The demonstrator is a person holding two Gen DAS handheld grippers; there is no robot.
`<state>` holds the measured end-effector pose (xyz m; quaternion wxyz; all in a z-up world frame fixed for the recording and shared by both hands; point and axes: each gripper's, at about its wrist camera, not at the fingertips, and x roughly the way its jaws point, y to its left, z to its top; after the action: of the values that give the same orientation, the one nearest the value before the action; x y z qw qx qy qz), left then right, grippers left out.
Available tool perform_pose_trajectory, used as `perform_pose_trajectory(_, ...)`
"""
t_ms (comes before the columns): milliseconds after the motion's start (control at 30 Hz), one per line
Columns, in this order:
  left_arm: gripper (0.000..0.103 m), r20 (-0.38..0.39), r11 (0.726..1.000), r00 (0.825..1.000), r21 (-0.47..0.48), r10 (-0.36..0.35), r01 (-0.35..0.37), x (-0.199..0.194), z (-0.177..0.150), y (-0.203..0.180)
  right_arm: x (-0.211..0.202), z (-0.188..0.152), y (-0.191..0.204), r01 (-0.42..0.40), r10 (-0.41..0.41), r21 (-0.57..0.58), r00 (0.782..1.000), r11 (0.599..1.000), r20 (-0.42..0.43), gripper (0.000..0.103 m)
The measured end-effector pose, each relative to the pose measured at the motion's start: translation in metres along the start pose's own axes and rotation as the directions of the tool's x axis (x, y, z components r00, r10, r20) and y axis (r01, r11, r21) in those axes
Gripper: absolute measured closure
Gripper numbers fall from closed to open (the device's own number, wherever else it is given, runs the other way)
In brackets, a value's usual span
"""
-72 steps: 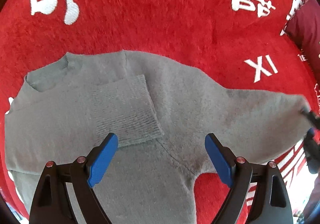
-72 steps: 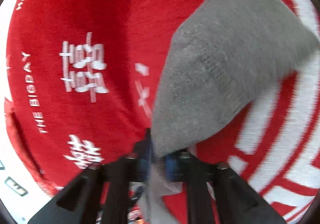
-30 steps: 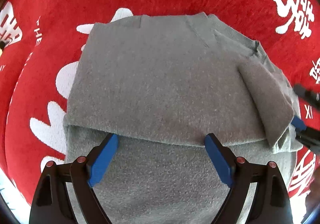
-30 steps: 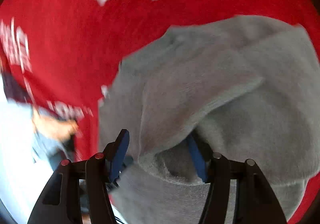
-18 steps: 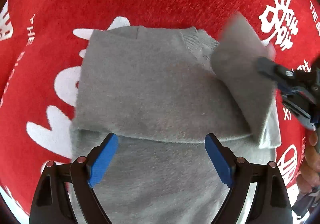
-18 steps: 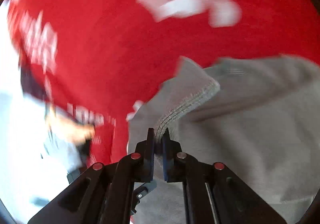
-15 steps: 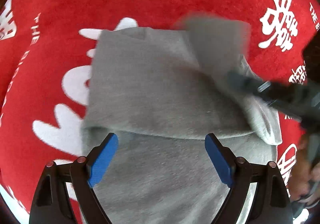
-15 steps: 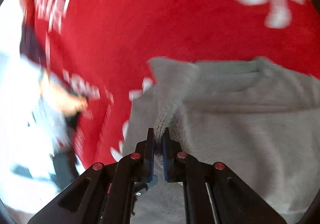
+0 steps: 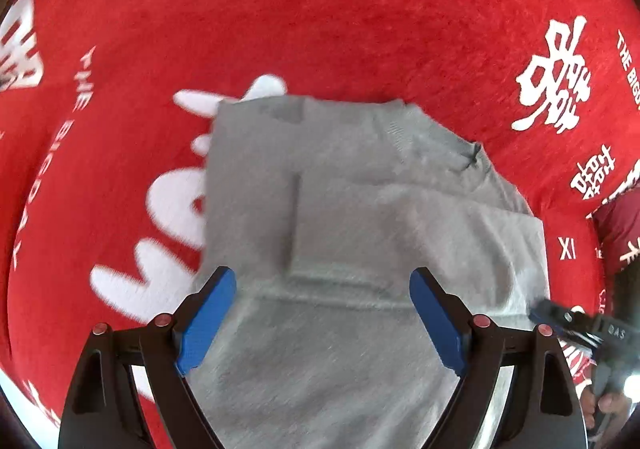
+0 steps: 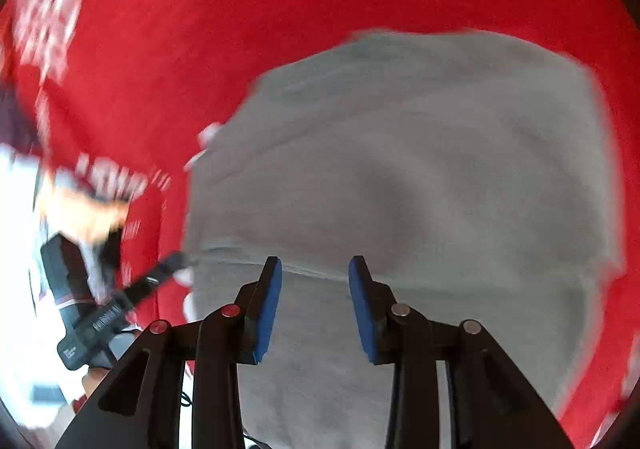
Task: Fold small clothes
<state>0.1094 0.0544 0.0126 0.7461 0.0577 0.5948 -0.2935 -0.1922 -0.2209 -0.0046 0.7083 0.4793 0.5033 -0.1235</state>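
Observation:
A small grey knit sweater [image 9: 360,217] lies on the red cloth, both sleeves folded in over the body. The second sleeve lies flat across the chest, its cuff edge [image 9: 298,233] near the middle. My left gripper [image 9: 322,323] hovers above the lower body with its blue pads wide apart and nothing between them. My right gripper [image 10: 315,299] is above the sweater [image 10: 420,177] too; its jaws are opening and no cloth is between the pads. The right gripper's tip [image 9: 548,309] shows at the sweater's right edge in the left wrist view.
The red cloth [image 9: 320,17] with white characters and lettering spreads all round the sweater. A dark red garment [image 9: 622,233] lies at the far right edge. In the right wrist view the other gripper's body [image 10: 108,313] and a hand [image 10: 80,209] are at the left.
The right gripper carried the sleeve across the sweater, laid it flat and let go; its jaws went from shut to parted. The left gripper rose a little, so the sweater looks smaller.

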Motion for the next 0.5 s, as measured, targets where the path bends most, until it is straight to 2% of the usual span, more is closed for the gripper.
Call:
perform_pose_trajectory(100, 0.013, -0.017, 0.999, 1.0, 0.022, 0.023, -0.023, 0.021, 0.011, -0.017, -0.026, -0.004, -0.07, -0.002, -0.013, 0.228, 0.998, 0.974, 0.061, 0.065)
perform_pose_trajectory(233, 0.013, -0.049, 0.997, 0.996, 0.033, 0.071, -0.069, 0.048, 0.015, -0.028, -0.027, 0.001, -0.116, -0.09, 0.037, 0.406, 0.99, 0.91, 0.139, 0.062)
perform_pose_trajectory(267, 0.013, -0.057, 0.995, 0.994, 0.039, 0.09, -0.088, 0.051, 0.014, -0.028, -0.023, 0.005, -0.125, -0.123, 0.057, 0.445, 0.986, 0.887, 0.157, 0.071)
perform_pose_trajectory(333, 0.013, -0.08, 0.988, 0.986, 0.062, 0.145, -0.14, 0.058, 0.01, -0.027, -0.02, 0.01, -0.128, -0.15, 0.075, 0.47, 0.982, 0.87, 0.174, 0.096)
perform_pose_trajectory(367, 0.013, -0.083, 0.986, 0.984, 0.071, 0.155, -0.149, 0.059, 0.008, -0.027, -0.023, 0.013, -0.127, -0.154, 0.077, 0.454, 0.98, 0.878, 0.184, 0.096)
perform_pose_trajectory(433, 0.013, -0.083, 0.983, 0.983, 0.097, 0.164, -0.156, 0.06, 0.004, -0.026, -0.03, 0.02, -0.116, -0.117, 0.054, 0.36, 0.982, 0.926, 0.18, 0.096)
perform_pose_trajectory(500, 0.013, -0.069, 0.978, 0.983, 0.138, 0.17, -0.159, 0.061, 0.0, -0.028, -0.03, 0.023, -0.109, -0.046, 0.004, 0.282, 0.989, 0.958, 0.148, 0.096)
